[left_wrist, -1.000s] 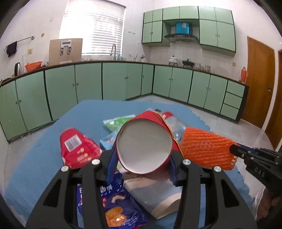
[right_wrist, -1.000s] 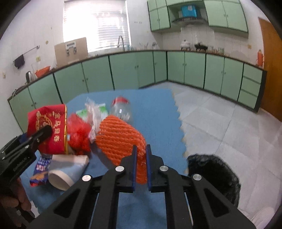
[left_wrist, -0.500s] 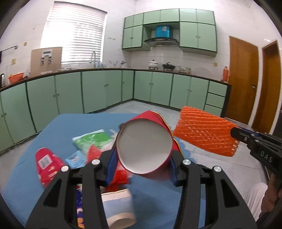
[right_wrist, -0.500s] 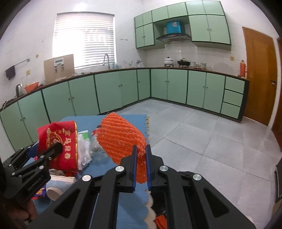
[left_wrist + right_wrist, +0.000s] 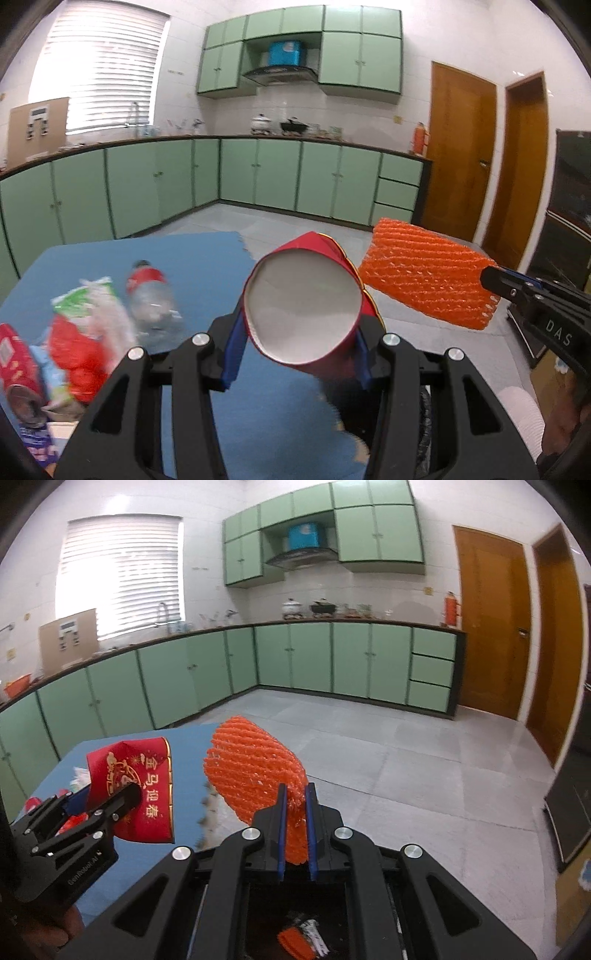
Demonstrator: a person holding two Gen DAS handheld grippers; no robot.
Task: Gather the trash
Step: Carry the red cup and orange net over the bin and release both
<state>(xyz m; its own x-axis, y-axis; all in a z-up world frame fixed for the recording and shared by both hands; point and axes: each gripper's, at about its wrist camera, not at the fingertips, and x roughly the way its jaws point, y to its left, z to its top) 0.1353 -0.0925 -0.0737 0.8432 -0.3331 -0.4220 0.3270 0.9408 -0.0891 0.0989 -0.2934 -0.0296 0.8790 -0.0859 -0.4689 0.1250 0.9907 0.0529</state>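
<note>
Left tongs (image 5: 301,354): closed on a red paper cup (image 5: 306,302), which is gripped at both sides by the blue pads; the cup's white open mouth is turned toward the camera at the centre of the left wrist frame. In the right wrist frame the same tongs (image 5: 122,797) are seen at lower left, with the cup's red wall and gold characters (image 5: 136,790) shown.

Right tongs (image 5: 295,812): closed almost fully on an orange foam fruit net (image 5: 255,771), whose lower edge is pinched between the blue pads at frame centre. In the left wrist frame the net (image 5: 428,280) is held out at centre right by the tongs (image 5: 491,278).

Blue mat (image 5: 199,266): spread across the lower left of the left wrist frame.

Remaining trash: a clear plastic bottle with a red label (image 5: 151,299), a green-and-white wrapper (image 5: 86,299) and red packets (image 5: 77,350) are left lying on the mat at lower left, blurred.

Black bin bag (image 5: 295,923): seen at the bottom centre of the right wrist frame, beneath the tongs, with orange scraps (image 5: 291,941) inside.

Background: green kitchen cabinets (image 5: 295,657) are lined along the far walls.
</note>
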